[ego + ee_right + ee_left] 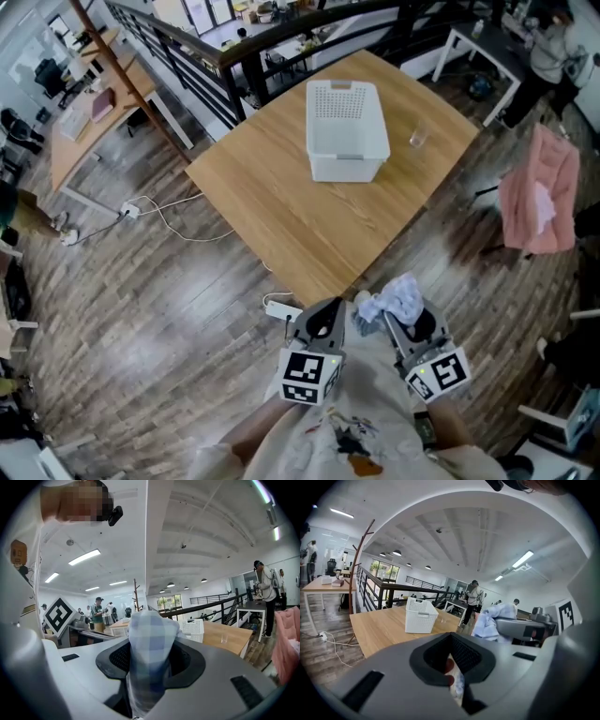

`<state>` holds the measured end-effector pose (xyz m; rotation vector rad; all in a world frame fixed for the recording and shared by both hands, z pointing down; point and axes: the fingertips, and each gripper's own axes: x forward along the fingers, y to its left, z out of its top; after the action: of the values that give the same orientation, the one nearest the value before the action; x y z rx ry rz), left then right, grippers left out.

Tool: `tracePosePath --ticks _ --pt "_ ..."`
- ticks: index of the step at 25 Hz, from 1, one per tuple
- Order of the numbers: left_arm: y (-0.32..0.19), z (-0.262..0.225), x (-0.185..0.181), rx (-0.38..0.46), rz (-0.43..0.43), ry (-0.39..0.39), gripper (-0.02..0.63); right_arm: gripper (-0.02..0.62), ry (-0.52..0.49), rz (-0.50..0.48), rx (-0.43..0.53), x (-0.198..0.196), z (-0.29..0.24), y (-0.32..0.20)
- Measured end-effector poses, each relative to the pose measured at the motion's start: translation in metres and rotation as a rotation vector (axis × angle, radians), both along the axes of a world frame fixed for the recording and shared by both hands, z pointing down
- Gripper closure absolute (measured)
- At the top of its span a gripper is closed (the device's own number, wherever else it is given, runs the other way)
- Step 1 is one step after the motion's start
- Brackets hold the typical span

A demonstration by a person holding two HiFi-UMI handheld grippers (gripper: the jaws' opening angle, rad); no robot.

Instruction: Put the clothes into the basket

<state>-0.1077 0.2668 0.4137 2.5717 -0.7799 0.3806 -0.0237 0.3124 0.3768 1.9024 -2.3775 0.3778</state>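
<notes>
Between the jaws of your right gripper point(401, 328) sits a light blue and white checked cloth point(394, 298). The jaws stand about half apart and press on it from both sides, so this gripper holds it. One bunch of the fabric stands up above the jaws and another part hangs down below them.

Your left gripper point(325, 314) is just beside the right one, on its left, and both point toward the table. Its jaws are narrow, nearly together, and they pinch a thin fold of pale fabric point(457, 681) with a reddish patch on it. Whether this fold belongs to the checked cloth I cannot tell. In the head view a bluish part of the bundle reaches close to the left gripper's tips.

Ahead of both grippers lies the light wooden table point(281, 206), with its near corner just in front of the jaws. Farther ahead on it, well apart from your grippers, stands the white plastic basket with perforated walls point(347, 161), upright, with its open top facing up. A small clear glass point(418, 137) stands on the table to the right of the basket.

Far to the right of your right gripper, off the table, hangs a pink garment point(536, 192). On the wooden floor just to the left of your left gripper lies a white power strip point(281, 307).
</notes>
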Motion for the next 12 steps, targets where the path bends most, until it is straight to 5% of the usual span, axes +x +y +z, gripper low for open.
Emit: tracePosePath --ticks 12 --pt "-0.082 -0.006 0.019 0.023 -0.119 -0.015 0.606 0.422 -0.015 -0.037 -0.005 0.044 0.004 -0.076"
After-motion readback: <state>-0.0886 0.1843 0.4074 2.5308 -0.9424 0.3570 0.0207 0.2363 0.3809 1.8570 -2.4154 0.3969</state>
